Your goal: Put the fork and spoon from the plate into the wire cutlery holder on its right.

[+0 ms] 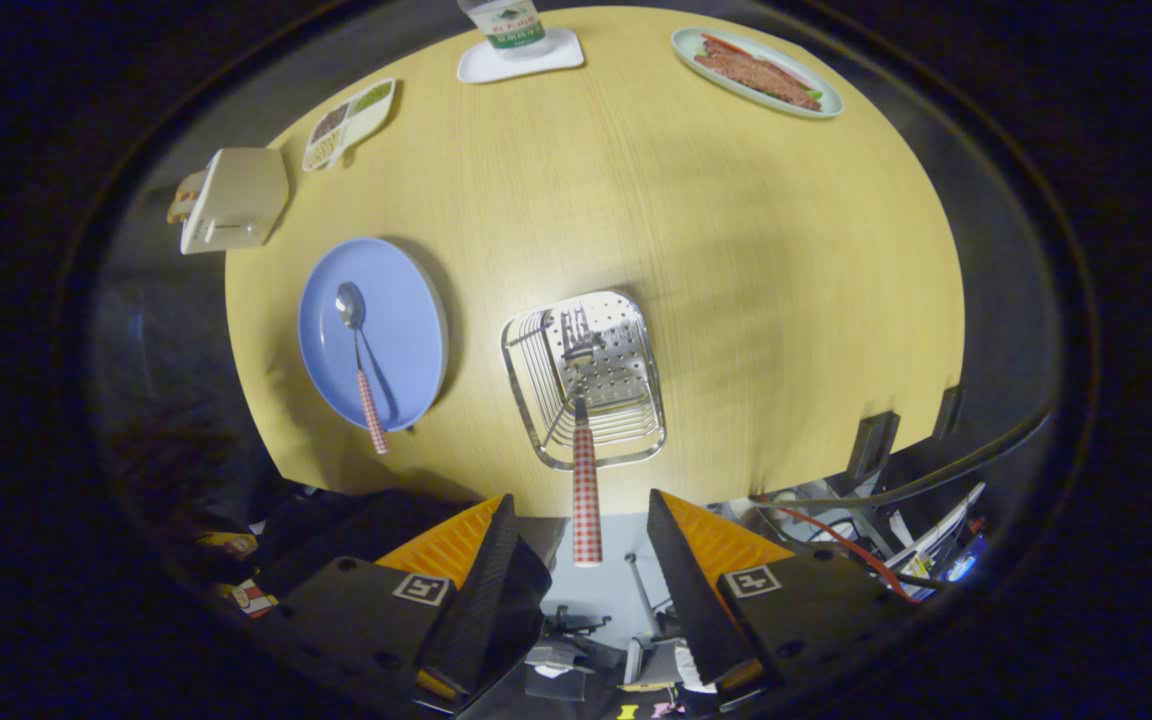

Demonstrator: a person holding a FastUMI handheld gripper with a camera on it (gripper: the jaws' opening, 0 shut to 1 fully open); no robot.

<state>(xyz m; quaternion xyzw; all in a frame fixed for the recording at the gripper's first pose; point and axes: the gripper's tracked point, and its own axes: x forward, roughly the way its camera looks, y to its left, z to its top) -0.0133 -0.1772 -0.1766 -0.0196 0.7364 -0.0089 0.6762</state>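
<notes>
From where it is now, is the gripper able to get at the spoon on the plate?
Probably yes: the open gripper holds nothing, and the spoon lies uncovered on the plate, its handle past the rim.

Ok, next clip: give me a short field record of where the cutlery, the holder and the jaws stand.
fork: standing in the wire cutlery holder, checked handle sticking out between the jaws
spoon: lying on the blue plate, handle over its rim
gripper: jaws open, touching nothing
done: fork
left: spoon
</notes>
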